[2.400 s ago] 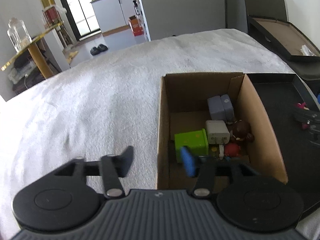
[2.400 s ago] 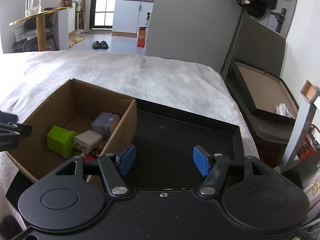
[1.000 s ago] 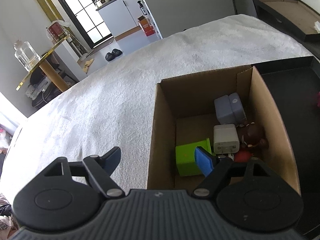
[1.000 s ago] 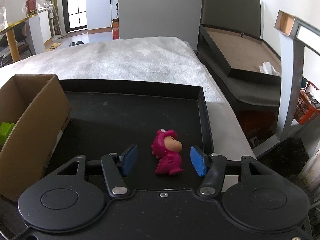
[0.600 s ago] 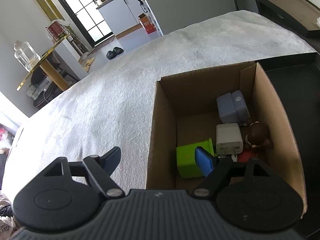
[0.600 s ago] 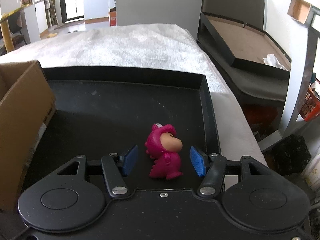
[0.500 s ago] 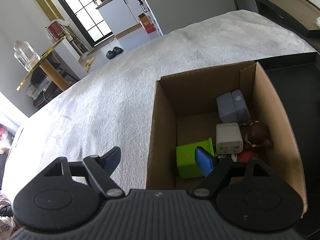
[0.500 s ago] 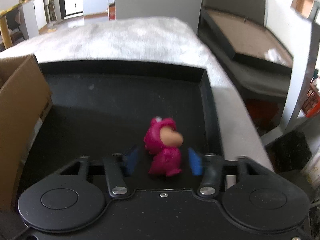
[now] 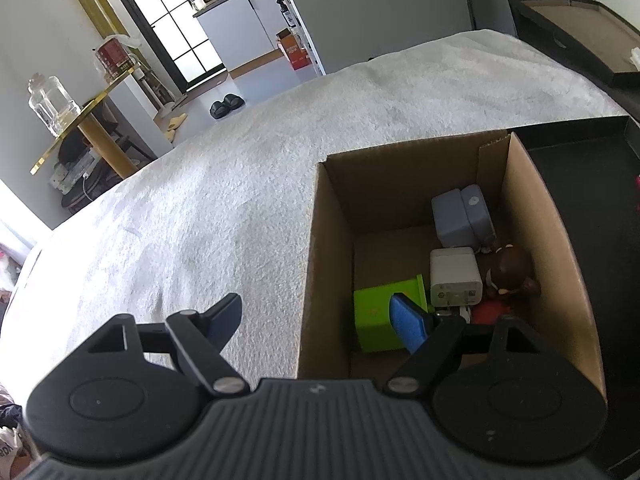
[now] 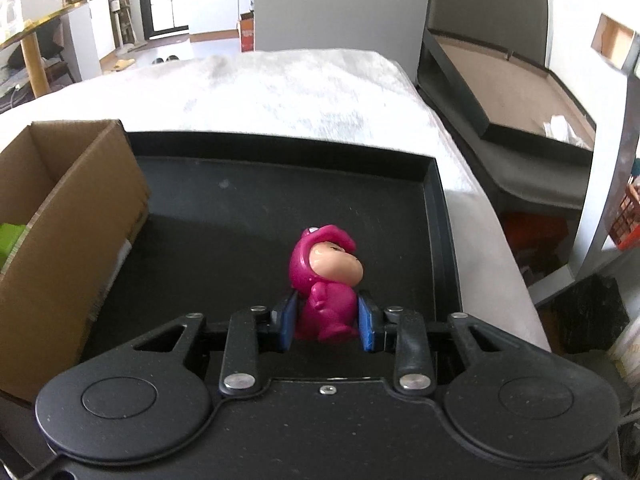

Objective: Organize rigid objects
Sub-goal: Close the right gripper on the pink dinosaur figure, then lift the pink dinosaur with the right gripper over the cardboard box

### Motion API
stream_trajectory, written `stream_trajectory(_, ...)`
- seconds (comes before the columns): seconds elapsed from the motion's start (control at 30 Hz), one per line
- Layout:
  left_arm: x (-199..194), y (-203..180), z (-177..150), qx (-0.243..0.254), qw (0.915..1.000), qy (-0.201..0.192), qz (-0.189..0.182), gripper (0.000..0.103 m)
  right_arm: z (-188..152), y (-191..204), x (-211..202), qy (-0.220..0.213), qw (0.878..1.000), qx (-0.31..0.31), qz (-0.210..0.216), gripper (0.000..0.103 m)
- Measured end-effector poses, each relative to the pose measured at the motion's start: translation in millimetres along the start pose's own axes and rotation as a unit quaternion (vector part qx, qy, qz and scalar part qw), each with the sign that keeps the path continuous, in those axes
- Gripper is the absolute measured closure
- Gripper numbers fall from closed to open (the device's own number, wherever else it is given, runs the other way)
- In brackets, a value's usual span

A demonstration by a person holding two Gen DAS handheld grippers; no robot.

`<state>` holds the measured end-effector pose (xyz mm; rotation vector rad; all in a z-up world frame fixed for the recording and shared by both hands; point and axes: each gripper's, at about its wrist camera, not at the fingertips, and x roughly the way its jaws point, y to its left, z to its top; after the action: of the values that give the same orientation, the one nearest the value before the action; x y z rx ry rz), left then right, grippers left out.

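My right gripper [image 10: 326, 322] is shut on a pink toy figure [image 10: 326, 280], its blue pads against the figure's body, above the black tray [image 10: 436, 208]. The cardboard box [image 10: 80, 208] stands at the tray's left. In the left wrist view the box [image 9: 320, 240] holds a green block [image 9: 376, 316], a white charger [image 9: 454, 276], a blue-grey block [image 9: 460, 216], a brown figure [image 9: 512, 268] and a red piece [image 9: 490, 310]. My left gripper [image 9: 316, 320] is open and empty, straddling the box's left wall.
A white towel-like cloth [image 9: 200, 208] covers the surface under the box and tray. A dark open case [image 10: 500, 92] sits beyond the right edge. A gold side table with a glass jar [image 9: 52, 104] stands far left.
My right gripper has closed its jaws on the pink figure, which stood between open pads a second ago. The left gripper has stayed almost still over the box.
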<state>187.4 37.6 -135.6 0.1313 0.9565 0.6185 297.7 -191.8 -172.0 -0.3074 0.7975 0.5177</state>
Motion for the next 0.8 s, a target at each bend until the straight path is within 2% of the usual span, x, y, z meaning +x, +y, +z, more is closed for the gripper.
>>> stream_trajectory(0.33, -3, 9, -3, -0.015, 0.9998, -0.004, -0.012, 0.023, 17, 15, -21, -0.027, 1.000, -0.010, 0.006, 0.072)
stream_trajectory(0.8, -6, 23, -9, -0.035, 0.9988, -0.013, -0.032, 0.025, 39, 49, -43, -0.060, 0.996, -0.055, 0.022, 0.072)
